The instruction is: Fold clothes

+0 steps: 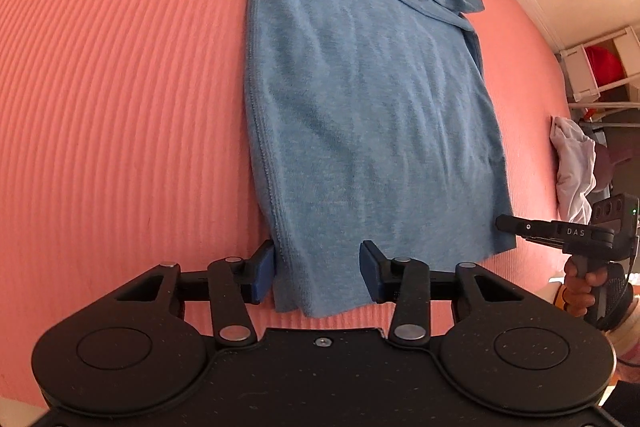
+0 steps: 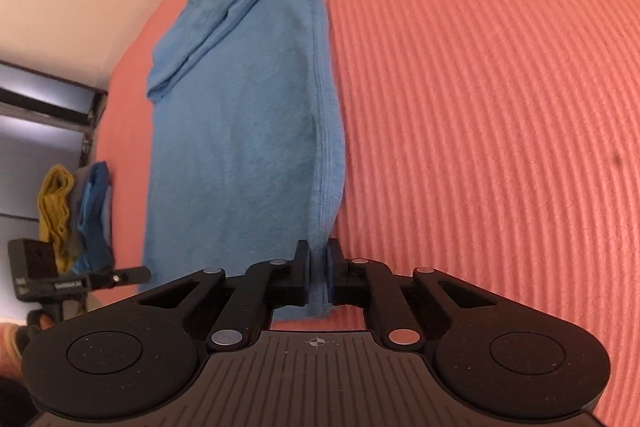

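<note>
Garment: blue shirt (image 1: 368, 115), folded lengthwise into a long narrow strip, lying flat on a ribbed pink mat (image 1: 120, 87) and stretching straight away from both tools.
Left hand-held gripper (image 1: 318, 273): jaws spread wide, holding nothing; the near-left corner of the shirt's hem lies between the two blue pads (image 1: 264, 275), with the stitched left edge just inside the left pad.
Right hand-held gripper (image 2: 319, 273): jaws pressed together on the near-right corner of the shirt, a bunched pleat of cloth pinched between them; the thick folded right edge runs straight ahead from the grip.
Right tool from the left camera: seen (image 1: 560, 231) off to the right, its tip touching the shirt's near-right corner, with a person's hand (image 1: 582, 281) around its handle.
Left tool from the right camera: seen (image 2: 80, 281) off to the left, its finger tip reaching the shirt's near-left edge.
Far end of shirt: a sleeve folded across the body, lying rumpled, with the collar end farthest from both tools.
Beyond the mat, right of the left tool: white crumpled cloth (image 1: 572, 171) at the mat's edge, and a white shelf unit (image 1: 600, 67) holding something red.
Beyond the mat, left of the right tool: yellow cloth (image 2: 56, 211) and blue cloth (image 2: 94, 211) side by side.
</note>
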Tool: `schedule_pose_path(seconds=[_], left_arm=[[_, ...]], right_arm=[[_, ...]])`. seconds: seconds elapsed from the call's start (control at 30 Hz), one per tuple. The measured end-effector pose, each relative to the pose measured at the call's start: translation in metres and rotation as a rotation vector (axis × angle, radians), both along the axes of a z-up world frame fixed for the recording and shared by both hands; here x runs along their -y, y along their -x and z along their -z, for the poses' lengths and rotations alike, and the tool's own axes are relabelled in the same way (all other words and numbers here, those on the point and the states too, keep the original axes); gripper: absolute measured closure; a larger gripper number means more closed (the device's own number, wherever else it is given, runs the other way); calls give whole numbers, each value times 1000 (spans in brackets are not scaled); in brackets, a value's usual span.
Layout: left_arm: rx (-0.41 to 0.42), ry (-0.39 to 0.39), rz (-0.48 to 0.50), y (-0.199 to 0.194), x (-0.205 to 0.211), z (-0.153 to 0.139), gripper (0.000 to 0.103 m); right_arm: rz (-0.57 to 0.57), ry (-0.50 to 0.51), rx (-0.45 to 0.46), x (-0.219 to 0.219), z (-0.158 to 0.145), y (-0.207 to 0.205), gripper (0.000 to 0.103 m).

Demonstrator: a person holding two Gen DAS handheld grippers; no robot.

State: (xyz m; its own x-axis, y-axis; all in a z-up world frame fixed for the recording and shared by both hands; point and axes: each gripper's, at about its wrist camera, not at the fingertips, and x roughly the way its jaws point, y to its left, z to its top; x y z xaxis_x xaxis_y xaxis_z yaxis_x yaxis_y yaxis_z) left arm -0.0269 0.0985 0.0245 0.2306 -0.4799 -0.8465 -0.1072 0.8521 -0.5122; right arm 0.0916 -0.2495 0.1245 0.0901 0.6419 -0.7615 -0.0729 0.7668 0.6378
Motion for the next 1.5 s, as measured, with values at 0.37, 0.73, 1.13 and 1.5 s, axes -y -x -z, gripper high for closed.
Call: schedule_pose_path(seconds=[0.37, 0.73, 1.13, 1.5], left_arm=[[-52, 0, -64, 0, -9, 9, 102], [-1, -101, 34, 8, -16, 0, 102], [337, 108, -127, -39, -56, -69, 103], [463, 103, -279, -129, -69, -87, 103]], right_arm=[[48, -25, -32, 3, 5, -3, 97], [8, -62, 50, -5, -19, -4, 100], [83, -231, 192, 1, -55, -25, 100], [258, -294, 360, -14, -85, -121, 100]])
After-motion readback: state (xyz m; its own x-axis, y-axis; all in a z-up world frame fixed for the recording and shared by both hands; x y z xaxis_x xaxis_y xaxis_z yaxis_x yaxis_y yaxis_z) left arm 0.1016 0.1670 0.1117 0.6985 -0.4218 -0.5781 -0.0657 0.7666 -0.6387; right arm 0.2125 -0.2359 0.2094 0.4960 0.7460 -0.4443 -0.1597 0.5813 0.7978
